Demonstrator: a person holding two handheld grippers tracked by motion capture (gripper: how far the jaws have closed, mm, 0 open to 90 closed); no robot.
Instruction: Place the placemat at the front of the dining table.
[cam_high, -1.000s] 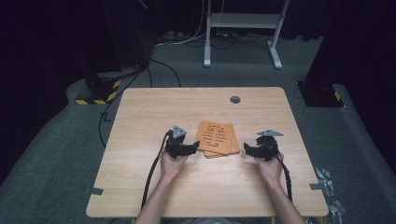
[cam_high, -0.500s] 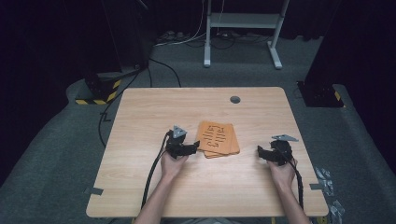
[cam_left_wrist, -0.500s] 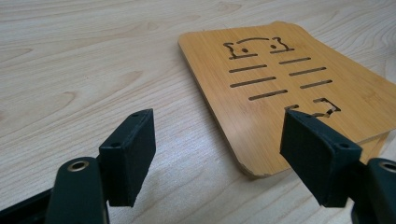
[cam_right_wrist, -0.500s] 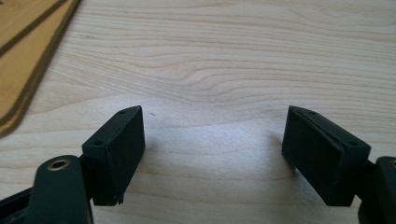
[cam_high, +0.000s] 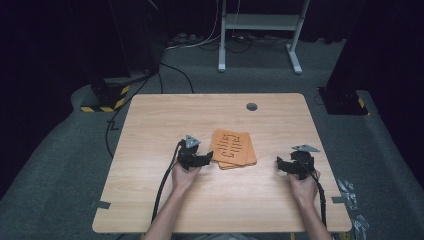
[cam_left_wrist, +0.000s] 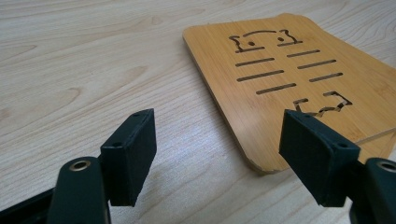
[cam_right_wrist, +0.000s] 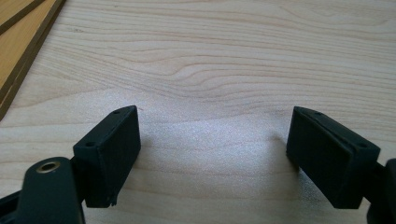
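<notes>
High view: stacked bamboo boards (cam_high: 232, 149) lay near the middle of the table (cam_high: 150, 120); the left tool (cam_high: 206, 158) rested at their left edge, the right tool (cam_high: 281, 164) well apart, toward the right edge. Left gripper view: jaws spread, straddling a board corner (slotted top board (cam_left_wrist: 289, 74)). Right gripper view: jaws spread over bare wood.

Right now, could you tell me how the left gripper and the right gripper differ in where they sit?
The left gripper sits at the edge of the stacked bamboo boards, one jaw over a corner; the right gripper sits apart from them, over bare table. Its boards lie off to one side. Both are open, low over the table, holding nothing.
</notes>
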